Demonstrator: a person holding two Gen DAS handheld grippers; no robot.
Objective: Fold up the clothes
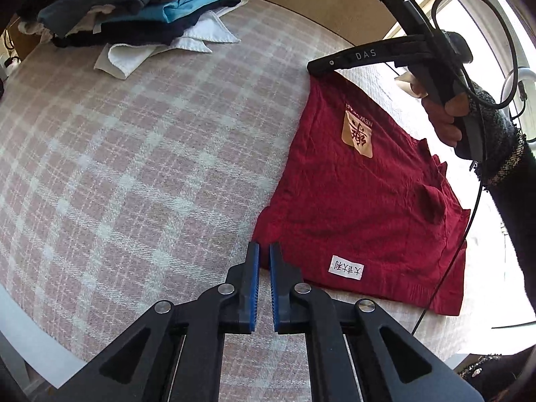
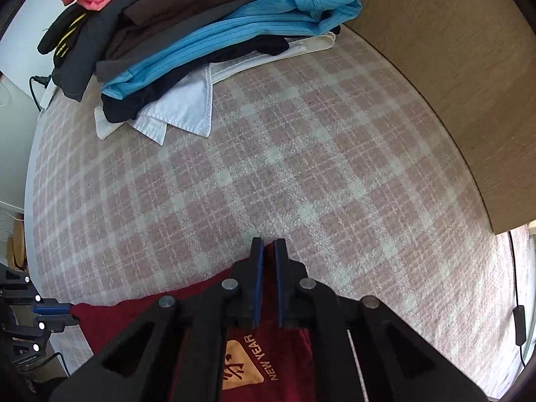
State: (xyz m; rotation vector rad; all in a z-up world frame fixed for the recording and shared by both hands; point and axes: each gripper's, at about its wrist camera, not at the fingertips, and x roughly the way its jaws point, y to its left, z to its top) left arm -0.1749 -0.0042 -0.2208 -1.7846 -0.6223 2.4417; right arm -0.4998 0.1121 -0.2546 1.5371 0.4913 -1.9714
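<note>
step: fold red garment (image 1: 361, 201) | left hand-held gripper (image 1: 264, 251) narrow, empty; right hand-held gripper (image 2: 269, 246) narrow, grip uncertain | advice: pinch both corners evenly (bed (image 1: 134, 154) is soft), carry fold level

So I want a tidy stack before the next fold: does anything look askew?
Yes. The pile of folded clothes is ragged: a white garment juts out askew from the bottom. The red garment lies flat and folded.

Right gripper (image 2: 269, 246), jaws nearly closed with nothing visibly clamped, poised over the far edge of the red garment (image 2: 100, 321), which bears an orange patch (image 2: 241, 368) reading "NEW YEAR". Beyond the garment stretches the pink checked bed cover (image 2: 268, 154). At the cover's far left lies a stack of folded clothes (image 2: 207, 43).
</note>
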